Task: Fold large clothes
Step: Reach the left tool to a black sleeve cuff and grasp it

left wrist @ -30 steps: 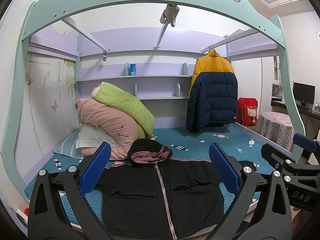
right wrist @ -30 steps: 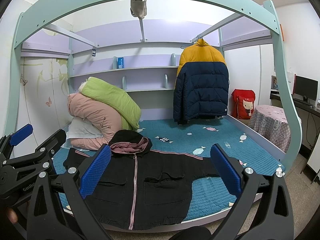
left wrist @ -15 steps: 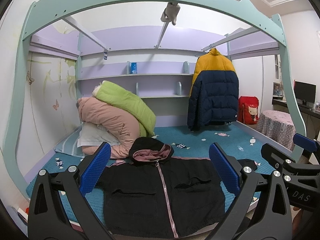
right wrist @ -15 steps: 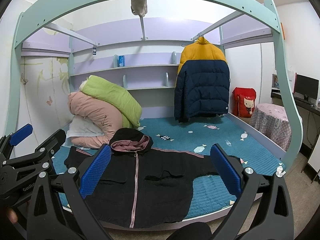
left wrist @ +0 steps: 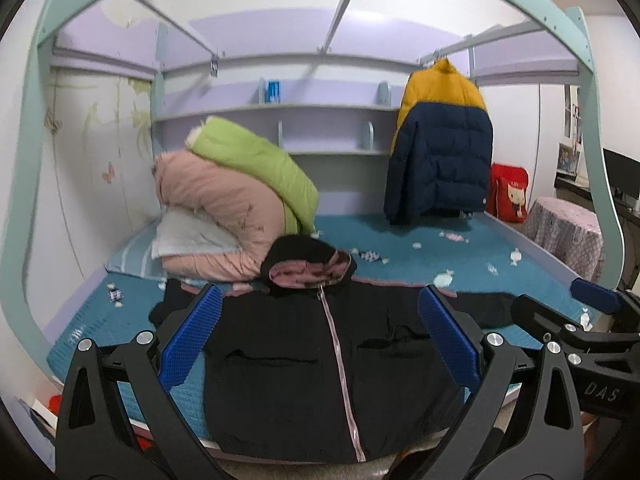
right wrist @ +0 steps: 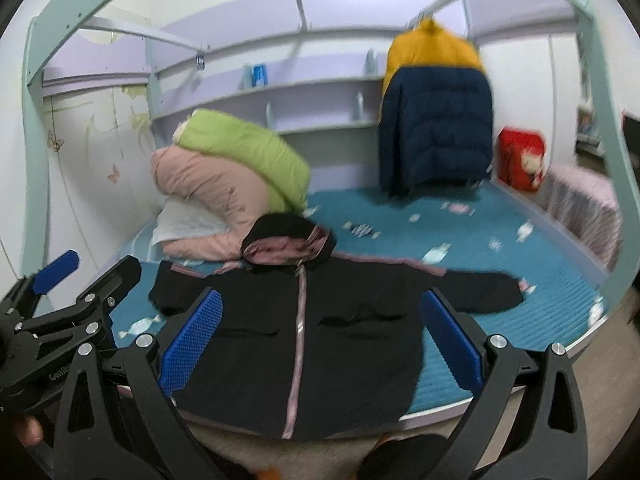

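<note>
A black hooded jacket (left wrist: 304,368) with a pink zip and pink hood lining lies flat, front up, on the teal bed (left wrist: 460,260), its hem at the near edge and both sleeves spread out. It also shows in the right wrist view (right wrist: 320,340). My left gripper (left wrist: 320,336) is open and empty, held above the jacket's near part. My right gripper (right wrist: 322,334) is open and empty, also over the jacket. The right gripper also shows at the right edge of the left wrist view (left wrist: 580,320); the left gripper also shows at the left edge of the right wrist view (right wrist: 60,300).
Rolled pink and green quilts (left wrist: 232,188) lie at the bed's far left. A yellow and navy puffer coat (left wrist: 440,152) hangs at the back right. A mint bed frame (left wrist: 24,160) arches over. A red bag (left wrist: 510,192) and covered stool (left wrist: 568,228) stand at the right.
Both grippers have moved closer to the bed and tilted down, so the jacket looks larger. The right wrist view has swung left and is blurred. Both stay open.
</note>
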Available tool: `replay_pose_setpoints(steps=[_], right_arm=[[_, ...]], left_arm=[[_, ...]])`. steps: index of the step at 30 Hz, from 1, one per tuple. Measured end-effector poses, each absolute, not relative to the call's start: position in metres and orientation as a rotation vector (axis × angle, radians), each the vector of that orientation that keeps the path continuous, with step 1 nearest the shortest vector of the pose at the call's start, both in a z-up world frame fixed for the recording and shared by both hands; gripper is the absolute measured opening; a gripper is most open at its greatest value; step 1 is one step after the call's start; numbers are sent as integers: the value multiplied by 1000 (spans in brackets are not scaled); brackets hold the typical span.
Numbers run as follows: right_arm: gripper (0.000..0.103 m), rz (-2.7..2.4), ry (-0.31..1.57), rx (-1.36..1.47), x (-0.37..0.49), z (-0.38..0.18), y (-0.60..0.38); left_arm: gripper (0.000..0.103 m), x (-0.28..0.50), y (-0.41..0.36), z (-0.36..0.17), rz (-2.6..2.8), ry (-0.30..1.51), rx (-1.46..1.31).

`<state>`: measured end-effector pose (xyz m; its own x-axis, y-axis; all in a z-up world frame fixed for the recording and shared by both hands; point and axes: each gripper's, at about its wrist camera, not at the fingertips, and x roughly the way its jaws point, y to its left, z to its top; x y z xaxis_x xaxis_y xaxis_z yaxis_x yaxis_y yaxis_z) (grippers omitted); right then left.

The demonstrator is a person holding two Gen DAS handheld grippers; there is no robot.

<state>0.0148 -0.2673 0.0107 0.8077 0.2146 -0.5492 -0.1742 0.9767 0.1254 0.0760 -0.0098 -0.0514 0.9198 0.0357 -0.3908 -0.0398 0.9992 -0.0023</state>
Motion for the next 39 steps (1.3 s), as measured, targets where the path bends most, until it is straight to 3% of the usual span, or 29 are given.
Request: replay_pose_setpoints(steps=[9,19,28,34,37,38,39], right_arm=[[96,325,891,155,106,-79,-218],[96,389,1104,113,225,-191,-111],[96,470,1026,-16,311,-263,-5],[96,525,965,-132,348,-288,62],[96,583,944,-110,359,-295,85],[94,590,935,-109,361,-296,91],[86,598,925,-118,364,-299,99]], left_arm=[[98,160,80,-145,204,632,-24],[98,243,310,-279,489,878,-177],[98,302,465,-394,552,1033,-337],[98,316,491,-453,523,1115,-417],[98,313,484,-456,519,1087,-343],[98,311,484,-456,518,1081,-343],[98,309,484,-456,513,1077,-350]])
